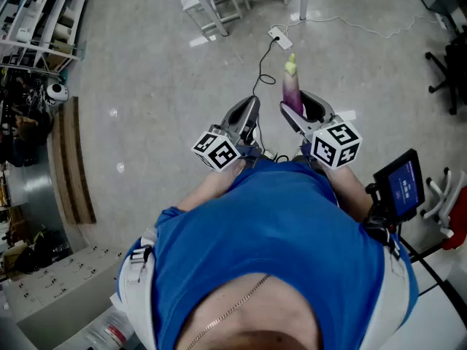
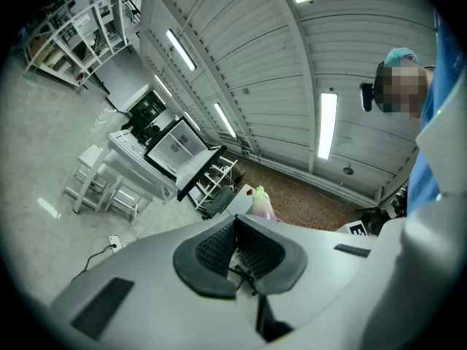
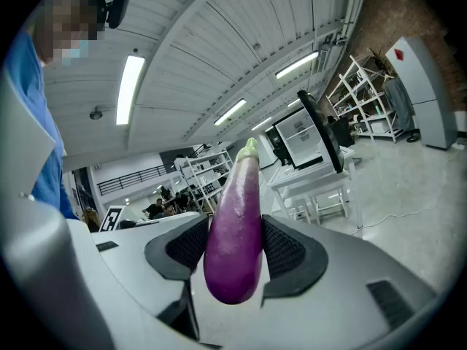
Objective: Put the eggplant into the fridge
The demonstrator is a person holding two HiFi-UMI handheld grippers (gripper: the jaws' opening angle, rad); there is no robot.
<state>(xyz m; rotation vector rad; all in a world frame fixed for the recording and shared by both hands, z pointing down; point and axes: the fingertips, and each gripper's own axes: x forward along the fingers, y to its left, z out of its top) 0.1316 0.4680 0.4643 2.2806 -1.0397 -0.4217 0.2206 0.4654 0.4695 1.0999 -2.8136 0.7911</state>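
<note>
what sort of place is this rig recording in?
Probably a lab or workshop hall, not a home kitchen: bare grey concrete floor, white metal shelving racks stocked with gear, long ceiling strip lights, and a dark-framed monitor on a white table.

- Left gripper (image 1: 252,105) and right gripper (image 1: 295,99): side by side before the person's chest (image 1: 284,217), left of the pair and right of it respectively.
- Eggplant (image 1: 292,86): between the right gripper's jaws, touching both pads (its stem end juts forward past them).
- Power strip (image 1: 280,36): on the floor (image 1: 146,100) ahead of both grippers.
- Stools (image 1: 219,9): beyond the power strip, to its left.
- Shelving (image 1: 36,13): far left.
- Screen (image 1: 400,182): right of the right gripper.
</note>
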